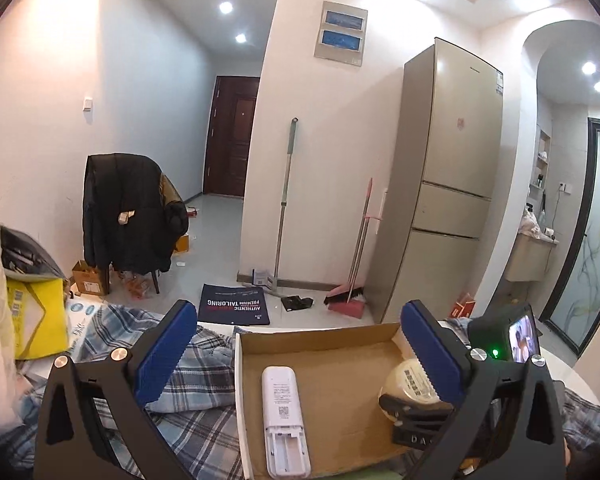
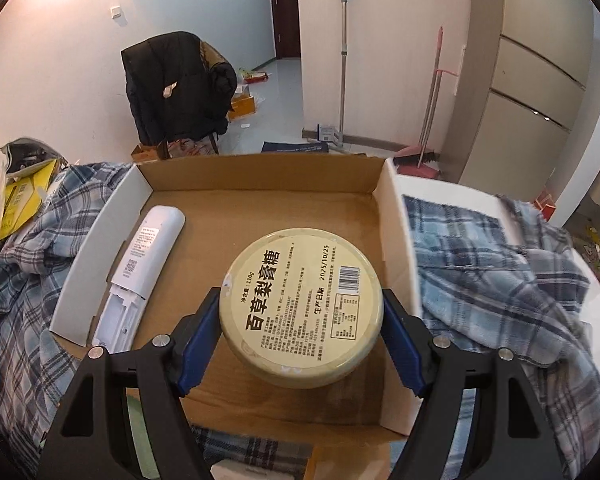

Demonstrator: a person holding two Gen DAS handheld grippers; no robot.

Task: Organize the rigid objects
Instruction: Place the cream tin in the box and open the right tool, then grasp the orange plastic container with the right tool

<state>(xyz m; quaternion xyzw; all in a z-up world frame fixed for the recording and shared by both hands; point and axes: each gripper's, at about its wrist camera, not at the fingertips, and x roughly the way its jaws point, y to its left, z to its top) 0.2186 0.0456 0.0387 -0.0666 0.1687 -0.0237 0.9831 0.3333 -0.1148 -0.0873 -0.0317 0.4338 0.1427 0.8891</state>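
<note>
A shallow cardboard box (image 2: pixel 268 208) with white outer walls lies on a plaid cloth. A white remote control (image 2: pixel 140 272) lies face down along the box's left side, its battery bay open; it also shows in the left wrist view (image 1: pixel 284 420). My right gripper (image 2: pixel 300 328) is shut on a round cream tin (image 2: pixel 300 312) with a printed label, held over the box's right half. In the left wrist view the tin (image 1: pixel 408 388) and the right gripper (image 1: pixel 416 420) sit at the box (image 1: pixel 320 356) right side. My left gripper (image 1: pixel 300 360) is open and empty, above the box.
Plaid cloth (image 2: pixel 500 288) covers a white table around the box. Yellow packages and bags (image 1: pixel 32 316) lie at the left. Beyond the table stand a chair with a black jacket (image 1: pixel 128 220), a mop, a pink broom and dustpan (image 1: pixel 348 300), and a fridge (image 1: pixel 440 184).
</note>
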